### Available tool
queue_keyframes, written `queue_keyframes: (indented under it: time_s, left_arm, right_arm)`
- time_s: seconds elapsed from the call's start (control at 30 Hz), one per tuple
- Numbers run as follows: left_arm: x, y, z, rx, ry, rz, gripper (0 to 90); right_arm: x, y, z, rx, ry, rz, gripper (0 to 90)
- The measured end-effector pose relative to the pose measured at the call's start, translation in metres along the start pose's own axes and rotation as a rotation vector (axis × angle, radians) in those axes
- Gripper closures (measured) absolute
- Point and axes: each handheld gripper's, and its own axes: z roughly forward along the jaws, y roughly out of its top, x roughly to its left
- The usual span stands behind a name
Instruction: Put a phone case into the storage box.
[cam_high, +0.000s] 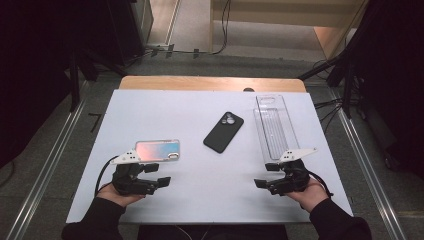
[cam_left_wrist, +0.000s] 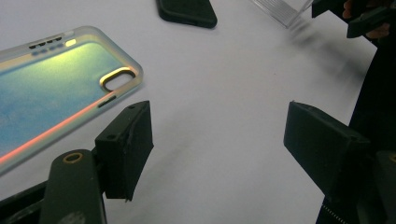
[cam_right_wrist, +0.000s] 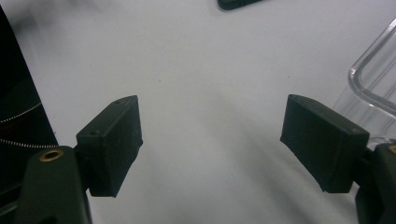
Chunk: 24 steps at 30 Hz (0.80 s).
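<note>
An iridescent clear phone case (cam_high: 157, 150) lies flat on the white table, left of centre; in the left gripper view this case (cam_left_wrist: 51, 88) sits just beyond the left jaw. A black phone (cam_high: 223, 131) rests face down mid-table, and its near end (cam_left_wrist: 187, 11) shows at the top. A long clear plastic tray (cam_high: 274, 125) lies at the right; its corner (cam_right_wrist: 378, 79) appears beside the right jaw. My left gripper (cam_high: 156, 175) hovers open just in front of the case. My right gripper (cam_high: 265, 176) is open below the tray's near end. Both hold nothing.
The white table top (cam_high: 200, 180) sits on a wooden table whose far edge (cam_high: 210, 82) shows. Metal rails run along both sides on the floor, with cables and dark stands beyond the far edge.
</note>
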Motion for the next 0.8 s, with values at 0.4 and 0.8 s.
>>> queue_keyframes:
  time_s: [0.4, 0.8]
  left_arm:
    - [-0.0002, 0.0020, -0.0003, -0.005, 0.006, 0.001, 24.3]
    - [0.0016, 0.0036, -0.0005, 0.005, -0.002, -0.004, 24.7]
  right_arm:
    - [0.0008, 0.0000, -0.0012, -0.006, 0.015, 0.006, 18.5]
    - [0.0001, -0.0007, -0.0017, -0.003, 0.007, 0.008, 18.5]
